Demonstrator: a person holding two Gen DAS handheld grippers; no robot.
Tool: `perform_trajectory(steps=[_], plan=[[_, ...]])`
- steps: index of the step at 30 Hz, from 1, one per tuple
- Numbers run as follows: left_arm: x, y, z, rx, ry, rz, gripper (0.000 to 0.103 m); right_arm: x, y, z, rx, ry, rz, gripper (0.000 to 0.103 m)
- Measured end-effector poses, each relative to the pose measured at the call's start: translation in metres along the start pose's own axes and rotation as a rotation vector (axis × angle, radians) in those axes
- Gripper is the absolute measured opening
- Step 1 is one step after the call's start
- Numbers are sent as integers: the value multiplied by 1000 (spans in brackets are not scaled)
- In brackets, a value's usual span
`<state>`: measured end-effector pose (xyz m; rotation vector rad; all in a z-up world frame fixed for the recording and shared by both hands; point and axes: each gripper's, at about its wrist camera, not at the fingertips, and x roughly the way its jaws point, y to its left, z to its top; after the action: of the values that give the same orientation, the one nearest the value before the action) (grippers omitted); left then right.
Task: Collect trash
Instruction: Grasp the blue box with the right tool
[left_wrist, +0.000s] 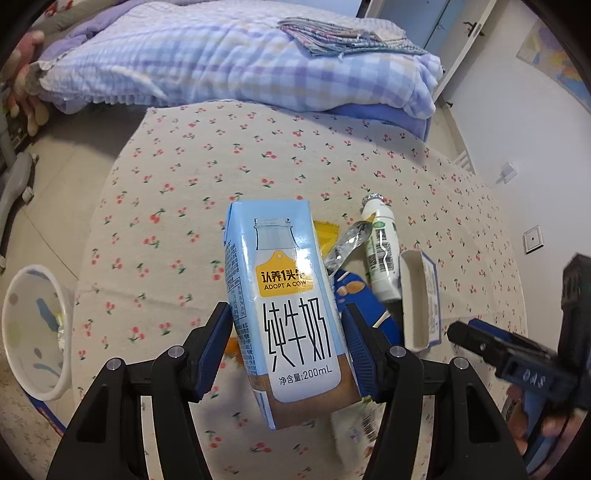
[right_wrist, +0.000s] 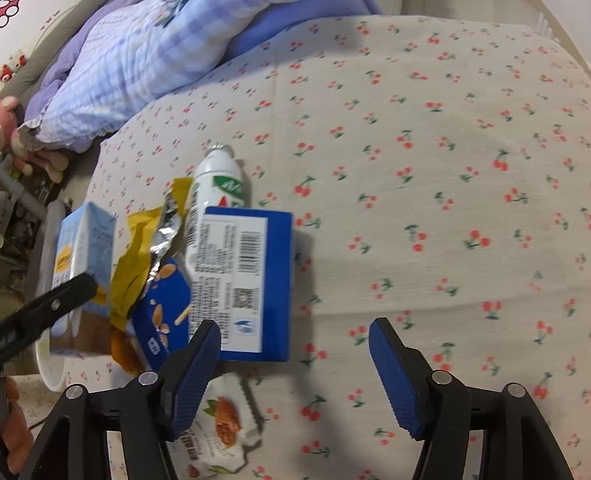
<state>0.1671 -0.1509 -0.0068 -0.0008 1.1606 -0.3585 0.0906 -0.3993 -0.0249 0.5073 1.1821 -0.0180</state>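
A pale blue 200 mL milk carton (left_wrist: 288, 295) is lifted above the cherry-print bed sheet, and my left gripper (left_wrist: 286, 347) is shut on its lower half, one pad on each side. In the right wrist view the same carton (right_wrist: 83, 243) hangs at the left. Trash lies on the sheet behind it: a white bottle (right_wrist: 218, 181), a blue box (right_wrist: 251, 280), a yellow foil wrapper (right_wrist: 147, 251), a blue almond packet (right_wrist: 162, 317) and a white nut wrapper (right_wrist: 218, 424). My right gripper (right_wrist: 295, 328) hovers open just right of the box with nothing between its pads.
A white bin (left_wrist: 44, 269) stands on the floor beside the bed, at the lower left. A folded plaid quilt (left_wrist: 240, 62) covers the far end of the bed. The sheet (right_wrist: 443, 184) to the right of the trash is bare.
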Motion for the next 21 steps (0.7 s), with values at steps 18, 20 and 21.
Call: perform_trajectory(steps=[18,20,21], plan=[[-24,59,-25,-91,-30,-42,64,42,30,-1,5,73,-12,74],[-26,62,-27,-87,-32,-41,64,44,28,-1,11,79,-15,74],[-27,64,-28,-87,-33,-40,64,45,27,-2,16,82,-15,74]])
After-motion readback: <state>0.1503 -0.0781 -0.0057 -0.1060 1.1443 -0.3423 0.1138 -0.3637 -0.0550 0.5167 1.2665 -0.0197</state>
